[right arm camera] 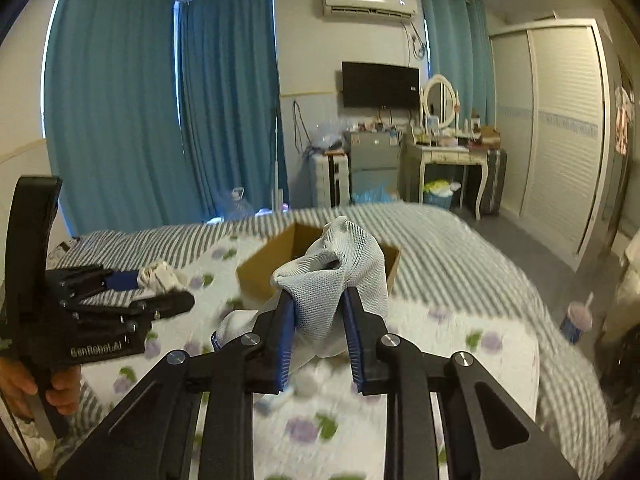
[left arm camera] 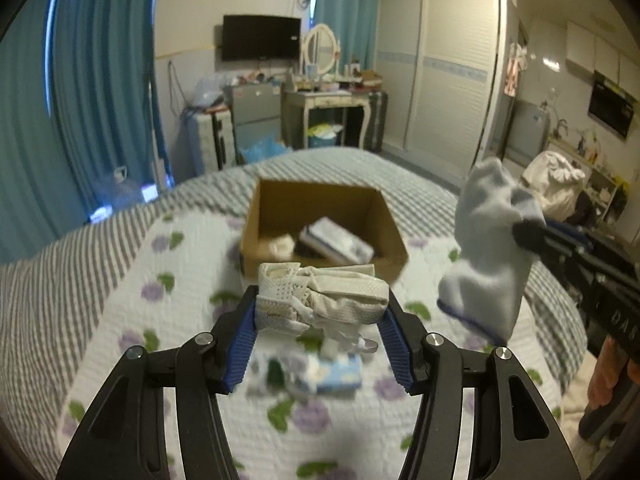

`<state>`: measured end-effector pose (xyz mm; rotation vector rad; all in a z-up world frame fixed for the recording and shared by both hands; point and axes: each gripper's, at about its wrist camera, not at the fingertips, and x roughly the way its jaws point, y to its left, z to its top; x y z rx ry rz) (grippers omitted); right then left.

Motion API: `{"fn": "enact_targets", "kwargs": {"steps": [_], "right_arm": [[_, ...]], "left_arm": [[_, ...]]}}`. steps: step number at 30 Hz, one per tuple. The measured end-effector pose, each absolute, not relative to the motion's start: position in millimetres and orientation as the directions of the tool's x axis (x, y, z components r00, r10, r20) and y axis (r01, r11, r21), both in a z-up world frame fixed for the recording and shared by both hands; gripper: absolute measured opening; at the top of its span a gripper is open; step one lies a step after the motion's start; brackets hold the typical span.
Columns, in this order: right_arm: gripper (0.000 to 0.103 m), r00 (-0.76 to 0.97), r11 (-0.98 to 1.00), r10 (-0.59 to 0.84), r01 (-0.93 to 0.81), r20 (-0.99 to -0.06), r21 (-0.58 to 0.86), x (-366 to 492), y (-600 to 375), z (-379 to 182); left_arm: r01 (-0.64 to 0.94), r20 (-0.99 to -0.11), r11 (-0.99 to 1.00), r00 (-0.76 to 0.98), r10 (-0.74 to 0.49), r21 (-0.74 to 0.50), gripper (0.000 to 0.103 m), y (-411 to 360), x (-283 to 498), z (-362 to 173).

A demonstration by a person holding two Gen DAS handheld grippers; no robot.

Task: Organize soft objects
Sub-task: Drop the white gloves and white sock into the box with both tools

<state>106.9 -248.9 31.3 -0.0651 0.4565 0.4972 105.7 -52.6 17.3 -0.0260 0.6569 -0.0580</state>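
1. Tongs on the left [left arm camera: 322, 308] were clamped on a folded bundle of cream mesh cloth [left arm camera: 320, 292], held in the air above the bed [left arm camera: 120, 280].
2. Right tongs [right arm camera: 318, 300] were closed on a pale grey-white sock [right arm camera: 340, 272], which hung clear of the floral quilt [right arm camera: 440, 340].
3. An open cardboard box [left arm camera: 280, 204] sat on the bed just beyond both held items, with a few things inside, too blurred to name.
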Motion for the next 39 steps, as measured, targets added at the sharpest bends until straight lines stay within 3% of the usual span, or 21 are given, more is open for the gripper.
{"fn": "enact_targets", "kwargs": {"steps": [7,19,22,24,25,26,36,39], "right_arm": [[0.022,0.785,0.882,0.443,-0.468,-0.433,0.055,201,-223,42],[0.023,0.694,0.897,0.420,-0.416,-0.584,0.151,334,-190,-49],[0.029,0.693,0.902,0.417,-0.393,-0.588,0.177,339,-197,-51],[0.045,0.707,0.912,0.399,-0.372,-0.583,0.173,338,-203,-47],[0.048,0.720,0.917,0.386,-0.364,-0.577,0.161,335,-206,-42],[0.051,0.727,0.920,0.380,-0.361,-0.571,0.152,330,-208,-35],[0.071,0.790,0.922,0.370,-0.377,-0.490,0.088,248,-243,68],[0.080,0.805,0.919,0.374,-0.389,-0.460,0.066,208,-251,101]], "left_arm": [[0.046,-0.594,0.999,0.803,-0.050,-0.022,0.056,-44,190,15],[0.059,-0.667,0.998,0.745,-0.033,0.016,0.056,-30,284,-54],[0.070,-0.651,0.997,0.759,-0.032,0.033,0.058,-34,285,-56],[0.061,-0.654,0.996,0.757,-0.004,0.064,0.070,-39,286,-53],[0.055,-0.655,0.996,0.755,0.003,0.068,0.083,-41,285,-51],[0.047,-0.645,0.997,0.764,0.007,0.066,0.088,-42,282,-47],[-0.008,-0.555,0.997,0.831,0.050,0.078,0.089,-46,206,45],[-0.041,-0.493,0.994,0.866,0.084,0.098,0.101,-46,161,80]]}}
